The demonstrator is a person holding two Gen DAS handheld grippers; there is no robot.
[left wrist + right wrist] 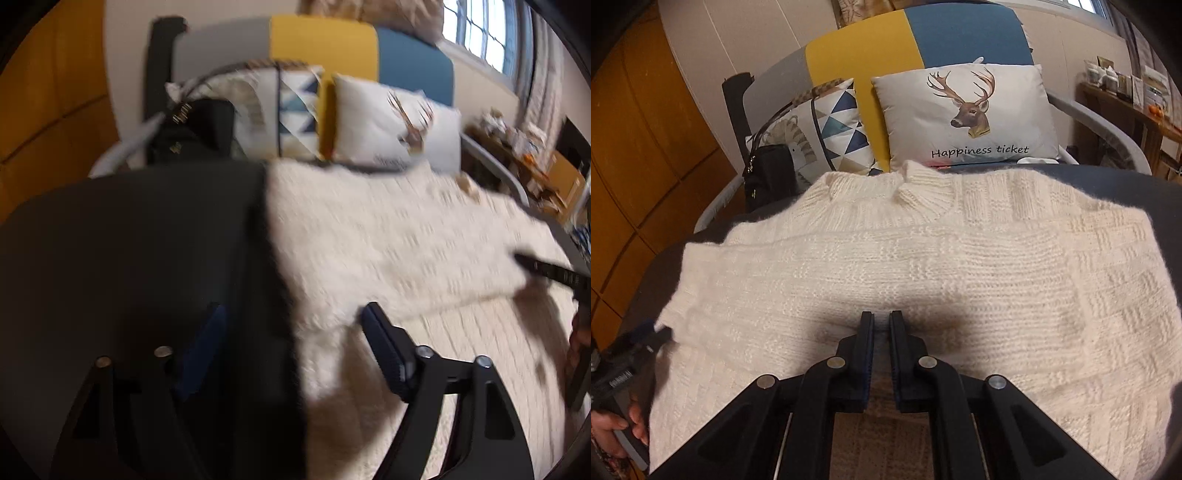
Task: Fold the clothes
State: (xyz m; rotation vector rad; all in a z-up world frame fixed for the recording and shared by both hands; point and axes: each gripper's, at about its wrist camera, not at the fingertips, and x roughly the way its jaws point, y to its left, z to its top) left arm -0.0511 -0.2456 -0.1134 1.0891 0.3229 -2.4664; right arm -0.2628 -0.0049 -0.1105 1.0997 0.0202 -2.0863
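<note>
While we hold both tools over the sofa, the cream knit sweater (905, 266) lies spread flat across the dark seat (665, 258), its ribbed collar (912, 184) toward the cushions at the back.

Right claw (881, 321): the jaws stand almost together, with only a thin slot between the two pads. The tips rest low over the middle of the sweater, near its close edge. We cannot tell whether a thin fold of knit is caught in the slot. In the left wrist view, this claw appears at the far right edge as a dark, blurred tip (532, 264) over the sweater (406, 240).

Left claw (288, 325): the jaws stand apart at a moderate width. One finger (199, 347) lies over the dark seat (129, 258) and the other over the cream knit, so the gap straddles the sweater's side edge. The pads do not press on the fabric. This view is motion-blurred. In the right wrist view, the left claw (655, 334) sits at that same edge, with a hand (617, 428) on its grip.

Behind the sweater we see a deer cushion (967, 110) printed "Happiness ticket", a triangle-pattern cushion (842, 125) and a black bag (768, 173).
</note>
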